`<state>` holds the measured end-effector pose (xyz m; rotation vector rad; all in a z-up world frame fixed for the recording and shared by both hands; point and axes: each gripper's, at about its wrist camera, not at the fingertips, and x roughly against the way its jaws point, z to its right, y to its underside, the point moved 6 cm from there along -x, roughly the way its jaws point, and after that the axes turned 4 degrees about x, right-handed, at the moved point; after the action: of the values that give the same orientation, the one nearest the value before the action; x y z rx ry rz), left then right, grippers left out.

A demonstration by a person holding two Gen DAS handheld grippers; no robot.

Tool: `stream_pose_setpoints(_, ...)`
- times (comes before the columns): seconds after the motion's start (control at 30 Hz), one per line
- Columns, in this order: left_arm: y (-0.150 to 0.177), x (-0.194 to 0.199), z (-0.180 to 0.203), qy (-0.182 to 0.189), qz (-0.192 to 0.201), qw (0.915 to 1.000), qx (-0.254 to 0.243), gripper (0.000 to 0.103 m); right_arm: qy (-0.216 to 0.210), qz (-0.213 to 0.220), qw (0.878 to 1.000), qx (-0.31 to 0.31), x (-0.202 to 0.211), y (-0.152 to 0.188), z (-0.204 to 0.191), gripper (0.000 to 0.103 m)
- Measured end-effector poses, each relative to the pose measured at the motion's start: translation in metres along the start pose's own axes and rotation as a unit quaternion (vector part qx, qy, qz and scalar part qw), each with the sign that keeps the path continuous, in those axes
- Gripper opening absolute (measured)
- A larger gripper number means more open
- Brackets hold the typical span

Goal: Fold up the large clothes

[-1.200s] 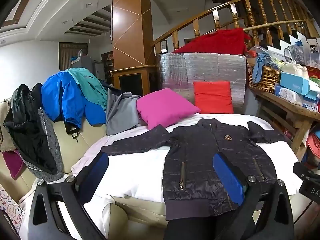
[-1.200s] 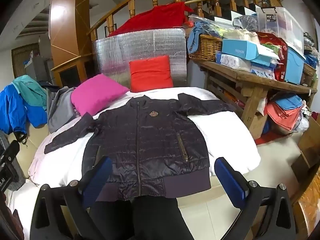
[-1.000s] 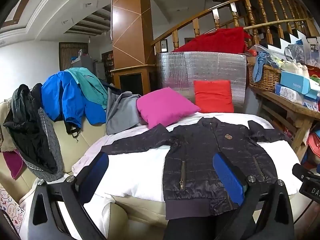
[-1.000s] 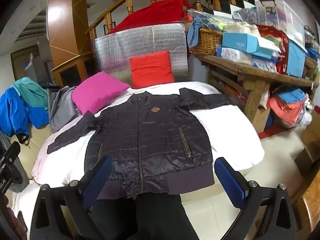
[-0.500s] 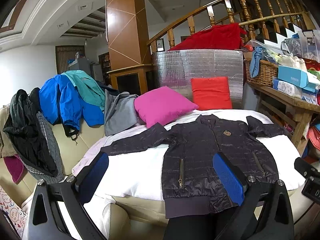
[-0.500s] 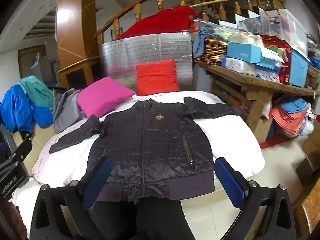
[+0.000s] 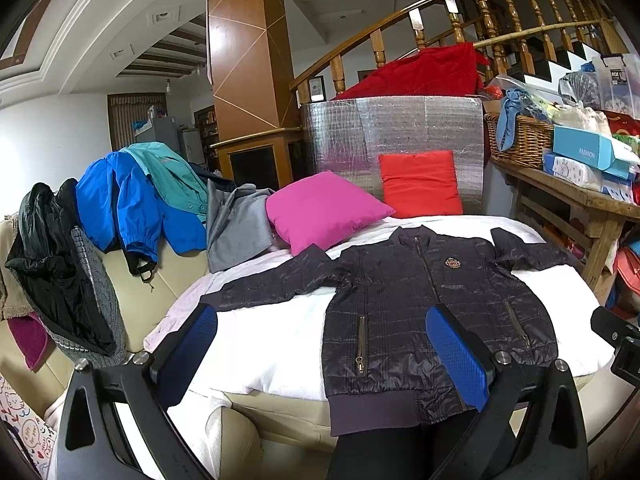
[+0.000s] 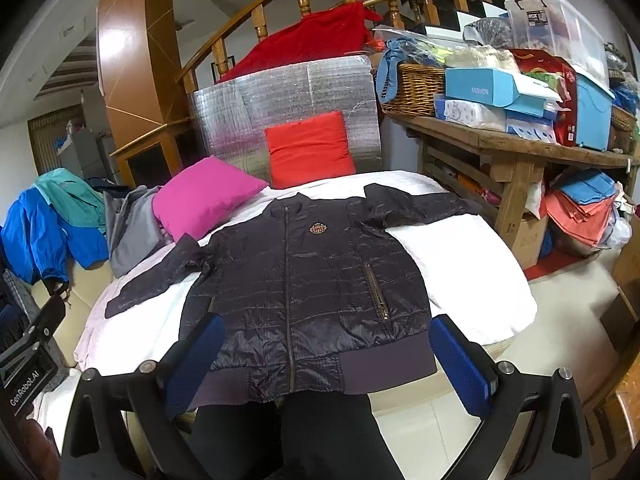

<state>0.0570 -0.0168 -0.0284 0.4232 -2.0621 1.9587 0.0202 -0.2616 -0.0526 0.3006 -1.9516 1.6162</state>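
A dark quilted jacket [image 7: 424, 304] lies flat, front up and zipped, on a white-covered sofa seat [image 7: 276, 332], with both sleeves spread out to the sides. It also shows in the right wrist view [image 8: 312, 280]. My left gripper [image 7: 320, 344] is open and empty, held above the seat's front edge, left of the jacket's middle. My right gripper [image 8: 328, 356] is open and empty, held above the jacket's hem. Neither touches the jacket.
A pink cushion [image 7: 324, 208] and a red cushion [image 7: 420, 184] lie behind the jacket. Several coats [image 7: 128, 200] hang over the sofa back at left. A wooden table [image 8: 512, 152] with boxes and a basket stands at right. A person's dark legs [image 8: 296, 436] stand below the hem.
Both grippers have shifted a little, so the jacket sits slightly differently in each view. Both stay open; the jacket has not moved.
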Motion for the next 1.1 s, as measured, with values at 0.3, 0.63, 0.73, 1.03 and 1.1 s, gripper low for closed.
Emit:
stream_pose_setpoints(0.3, 0.000, -0.001, -0.001, 0.000, -0.001, 1.0000, -0.001, 0.103, -0.008, 0.004, 1.000, -0.008, 0.001, 0.003, -0.002, 0.103)
stream_pose_setpoints(0.63, 0.000, -0.002, -0.002, 0.000, -0.001, 1.0000, -0.003, 0.103, -0.028, 0.024, 0.999, -0.021, 0.004, 0.004, -0.001, 0.103)
stream_pose_setpoints(0.73, 0.001, -0.002, -0.002, -0.001, -0.001, 1.0000, -0.003, 0.103, -0.036, 0.040, 0.998, -0.034, 0.010, 0.008, -0.001, 0.103)
stream_pose_setpoints(1.03, 0.002, -0.001, -0.005, -0.005, 0.000, 1.0000, 0.000, 0.103, -0.055, 0.052, 0.995, -0.060, 0.027, 0.040, -0.003, 0.103)
stream_pose_setpoints(1.1, 0.002, 0.000, -0.005, -0.005, 0.000, 1.0000, 0.001, 0.103, -0.063, 0.067, 0.992, -0.085, 0.036, 0.043, 0.005, 0.103)
